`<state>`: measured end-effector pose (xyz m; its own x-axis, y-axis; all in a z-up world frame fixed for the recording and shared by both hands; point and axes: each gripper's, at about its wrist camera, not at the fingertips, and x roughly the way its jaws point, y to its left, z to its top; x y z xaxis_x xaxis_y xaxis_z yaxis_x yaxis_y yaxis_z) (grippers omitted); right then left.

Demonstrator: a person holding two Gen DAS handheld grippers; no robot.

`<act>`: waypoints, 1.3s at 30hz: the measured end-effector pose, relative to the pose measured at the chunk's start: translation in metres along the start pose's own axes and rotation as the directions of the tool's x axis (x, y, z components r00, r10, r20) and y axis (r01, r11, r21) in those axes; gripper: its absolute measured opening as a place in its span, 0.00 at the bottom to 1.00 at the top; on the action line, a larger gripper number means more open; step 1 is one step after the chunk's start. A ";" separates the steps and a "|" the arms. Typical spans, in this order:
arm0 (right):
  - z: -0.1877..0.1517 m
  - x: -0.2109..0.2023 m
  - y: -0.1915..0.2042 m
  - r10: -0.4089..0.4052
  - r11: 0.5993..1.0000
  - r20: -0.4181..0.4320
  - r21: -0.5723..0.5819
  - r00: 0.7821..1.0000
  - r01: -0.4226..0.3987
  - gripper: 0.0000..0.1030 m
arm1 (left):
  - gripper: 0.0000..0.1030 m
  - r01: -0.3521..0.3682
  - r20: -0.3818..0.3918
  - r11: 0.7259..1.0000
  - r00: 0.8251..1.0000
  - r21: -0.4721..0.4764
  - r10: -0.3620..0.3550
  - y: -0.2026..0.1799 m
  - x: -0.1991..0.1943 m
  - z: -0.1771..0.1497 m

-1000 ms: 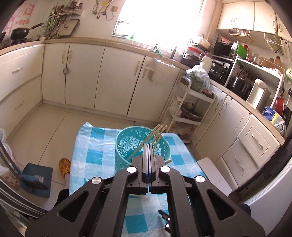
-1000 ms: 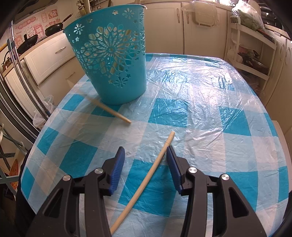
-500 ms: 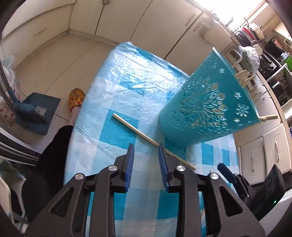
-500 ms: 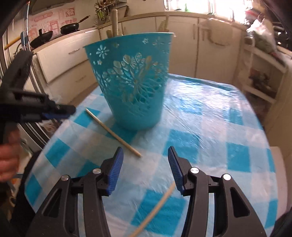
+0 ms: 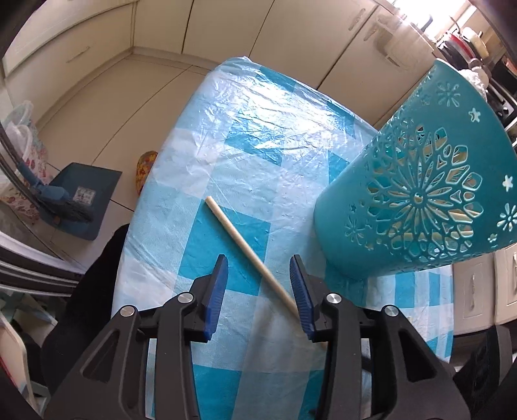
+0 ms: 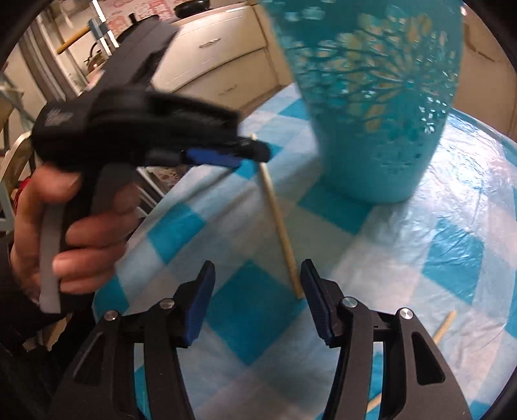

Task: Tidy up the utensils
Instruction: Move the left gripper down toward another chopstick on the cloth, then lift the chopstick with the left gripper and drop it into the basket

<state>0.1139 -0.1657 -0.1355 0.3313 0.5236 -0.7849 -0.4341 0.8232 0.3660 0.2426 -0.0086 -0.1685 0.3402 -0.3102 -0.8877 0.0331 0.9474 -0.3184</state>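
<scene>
A teal openwork basket stands on the blue-checked table and holds several wooden sticks. One wooden chopstick lies flat on the cloth beside it. My left gripper hangs low over that stick, which runs between the opening jaws close to the right pad without being pressed. In the right wrist view the same chopstick ends just ahead of my right gripper, whose jaws are opening with nothing between them. A hand holds the left gripper over the stick's far end. A second chopstick lies at the lower right.
The table is wrapped in crinkled clear plastic. A blue dustpan and a patterned slipper lie on the floor to its left. Cream kitchen cabinets run behind, with drawers beyond the table's far side.
The left gripper came down from above the basket to the table and went from shut to open over the chopstick. The right gripper swung left off the second chopstick, toward the basket.
</scene>
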 end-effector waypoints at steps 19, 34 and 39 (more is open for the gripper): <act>-0.042 -0.070 -0.026 -0.147 0.964 0.188 0.249 0.971 0.097 0.62 | 0.05 -0.160 0.022 0.973 0.987 0.164 0.159 -0.013 0.005 0.017; -0.052 -0.056 -0.052 -0.402 0.864 0.130 0.383 0.906 0.328 0.73 | 0.05 0.089 0.383 0.969 0.907 0.229 -0.174 -0.052 -0.165 0.016; -0.048 -0.050 -0.052 -0.395 0.866 0.136 0.384 0.909 0.320 0.75 | 0.05 0.113 0.487 0.949 0.837 0.294 -0.250 -0.081 -0.222 0.025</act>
<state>0.0794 -0.2449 -0.1394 0.5863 0.1802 -0.7898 0.0511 0.9648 0.2581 0.1877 -0.0142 0.0629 0.7342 -0.4579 -0.5013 0.3457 0.8876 -0.3045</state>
